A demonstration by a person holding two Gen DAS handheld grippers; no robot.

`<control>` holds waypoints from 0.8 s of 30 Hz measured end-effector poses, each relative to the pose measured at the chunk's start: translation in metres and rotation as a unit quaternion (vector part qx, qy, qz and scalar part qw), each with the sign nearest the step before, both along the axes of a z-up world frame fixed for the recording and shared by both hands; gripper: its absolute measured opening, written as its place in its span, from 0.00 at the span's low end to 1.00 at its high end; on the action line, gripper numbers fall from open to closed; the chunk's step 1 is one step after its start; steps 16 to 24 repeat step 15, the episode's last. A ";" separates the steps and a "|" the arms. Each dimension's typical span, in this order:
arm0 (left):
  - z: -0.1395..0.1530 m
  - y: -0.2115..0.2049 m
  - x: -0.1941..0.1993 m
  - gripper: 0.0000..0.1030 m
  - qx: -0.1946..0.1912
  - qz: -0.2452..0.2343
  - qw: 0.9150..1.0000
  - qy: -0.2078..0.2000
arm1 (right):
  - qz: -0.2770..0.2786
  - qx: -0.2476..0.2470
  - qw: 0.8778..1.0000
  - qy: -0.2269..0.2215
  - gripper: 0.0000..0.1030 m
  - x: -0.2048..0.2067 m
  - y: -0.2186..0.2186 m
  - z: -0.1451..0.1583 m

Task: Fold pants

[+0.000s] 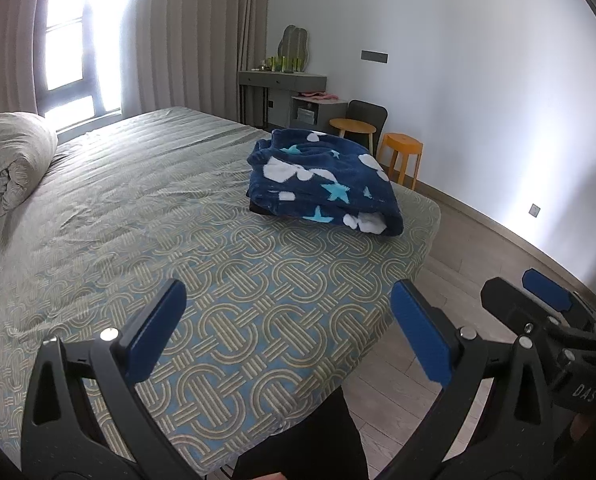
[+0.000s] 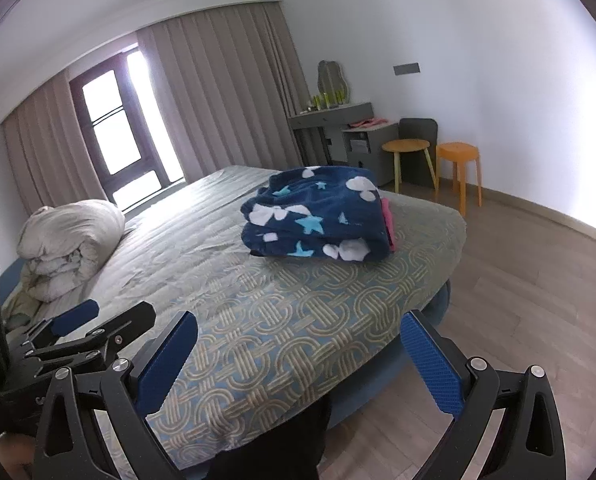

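Note:
Folded navy fleece pants [image 1: 323,180] with white and light-blue stars lie in a thick bundle near the far right corner of the bed [image 1: 178,216]; they also show in the right wrist view [image 2: 317,216], with a dark item under them and a pink item at their right side. My left gripper [image 1: 290,320] is open and empty over the bed's near edge, well short of the pants. My right gripper [image 2: 301,350] is open and empty, also over the near edge. Each gripper shows at the side of the other's view.
A rolled grey duvet [image 2: 70,244] lies at the bed's left. Beyond the bed stand a grey dressing table [image 1: 282,92], a wooden stool [image 1: 351,126], an orange stool [image 1: 403,156] and a dark chair. Wood floor [image 2: 517,300] lies to the right. A dark cloth [image 2: 274,448] shows between my fingers.

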State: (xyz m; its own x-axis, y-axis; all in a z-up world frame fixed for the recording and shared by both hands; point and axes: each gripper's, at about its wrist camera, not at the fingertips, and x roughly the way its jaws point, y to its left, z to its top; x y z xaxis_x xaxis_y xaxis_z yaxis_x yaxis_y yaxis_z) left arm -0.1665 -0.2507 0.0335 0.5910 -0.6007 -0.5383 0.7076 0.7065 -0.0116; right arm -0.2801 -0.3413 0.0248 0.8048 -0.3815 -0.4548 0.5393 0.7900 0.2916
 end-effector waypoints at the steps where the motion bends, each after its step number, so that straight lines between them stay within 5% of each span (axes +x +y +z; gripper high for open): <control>1: 0.000 0.001 0.000 0.99 0.000 0.002 1.000 0.000 | 0.001 -0.001 1.000 -0.002 1.00 0.000 0.000 0.000; 24: 0.003 0.006 -0.003 0.99 -0.006 0.003 1.000 -0.002 | 0.003 0.000 1.000 -0.005 1.00 0.002 0.002 0.001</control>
